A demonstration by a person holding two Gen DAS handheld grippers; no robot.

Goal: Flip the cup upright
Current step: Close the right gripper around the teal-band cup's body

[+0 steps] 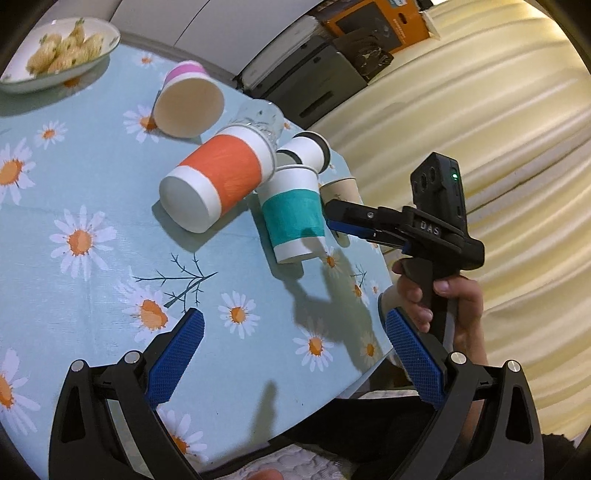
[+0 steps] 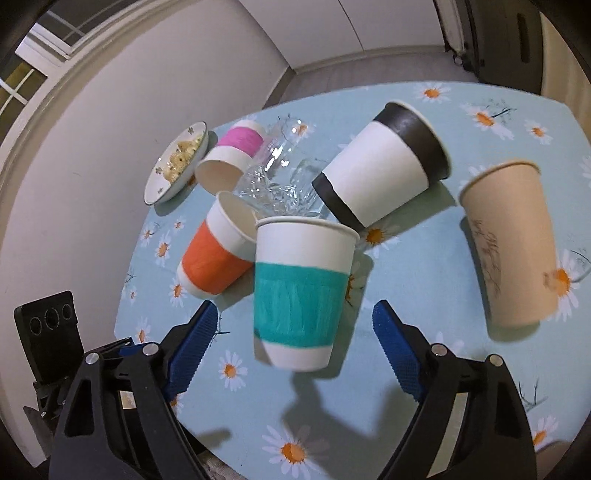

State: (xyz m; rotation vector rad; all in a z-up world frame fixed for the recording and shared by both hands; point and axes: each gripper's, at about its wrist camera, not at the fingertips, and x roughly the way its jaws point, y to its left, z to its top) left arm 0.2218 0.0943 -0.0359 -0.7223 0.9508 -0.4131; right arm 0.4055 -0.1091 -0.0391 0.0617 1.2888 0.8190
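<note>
A teal-banded paper cup (image 2: 301,295) stands upright on the daisy tablecloth, between and just beyond my open right gripper (image 2: 295,339) fingers, not touched. It shows in the left wrist view (image 1: 293,214) too, with the right gripper (image 1: 343,221) beside it. An orange-banded cup (image 1: 212,181) (image 2: 216,251) lies on its side against it. A pink-banded cup (image 1: 188,101) (image 2: 231,155) and a black-banded cup (image 2: 388,162) (image 1: 308,149) also lie tipped. A beige cup (image 2: 513,243) stands upright at the right. My left gripper (image 1: 295,354) is open and empty over the table.
A clear glass (image 2: 280,173) lies among the cups. A plate of snacks (image 1: 59,51) (image 2: 177,162) sits at the far side. The table edge (image 1: 384,288) runs near the right hand. Boxes (image 1: 373,26) and a cream sofa (image 1: 498,110) lie beyond.
</note>
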